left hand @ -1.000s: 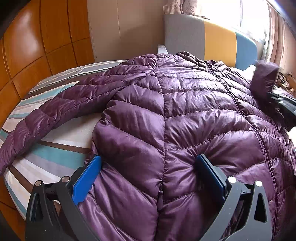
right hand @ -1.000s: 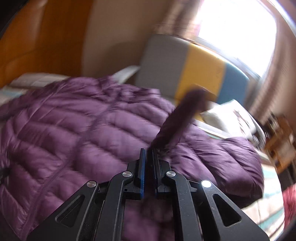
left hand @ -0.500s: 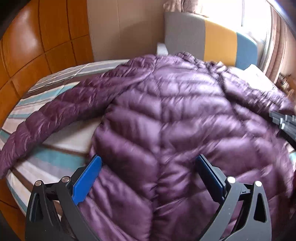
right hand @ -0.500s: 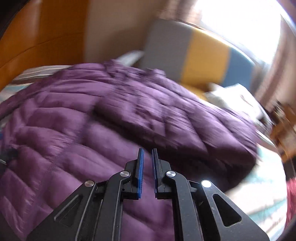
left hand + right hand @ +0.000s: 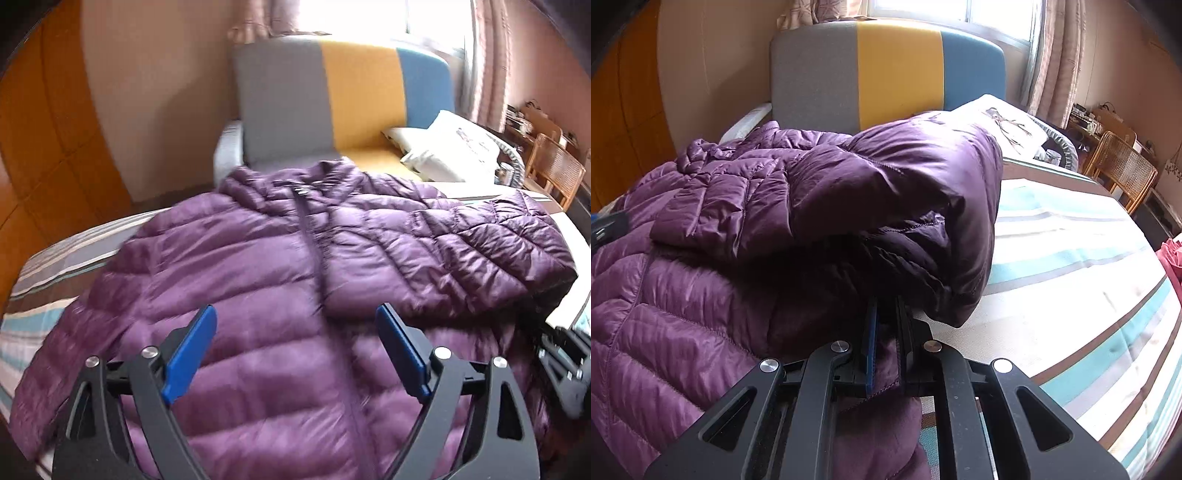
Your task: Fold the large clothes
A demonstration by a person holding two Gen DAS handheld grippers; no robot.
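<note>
Lying spread across the striped bed (image 5: 1071,236), the purple down jacket (image 5: 258,280) has one sleeve (image 5: 886,192) folded over its body. The right tongs (image 5: 885,325) clamp the jacket's side edge. The left tongs (image 5: 295,347) hover released above the jacket front.

A headboard (image 5: 886,70) in grey, yellow and blue panels stands against a beige wall (image 5: 713,62). Behind it a bright window (image 5: 945,9) with patterned curtains (image 5: 1054,55). Right of it, a cane chair (image 5: 1123,166); left, orange wood panelling (image 5: 48,147).
</note>
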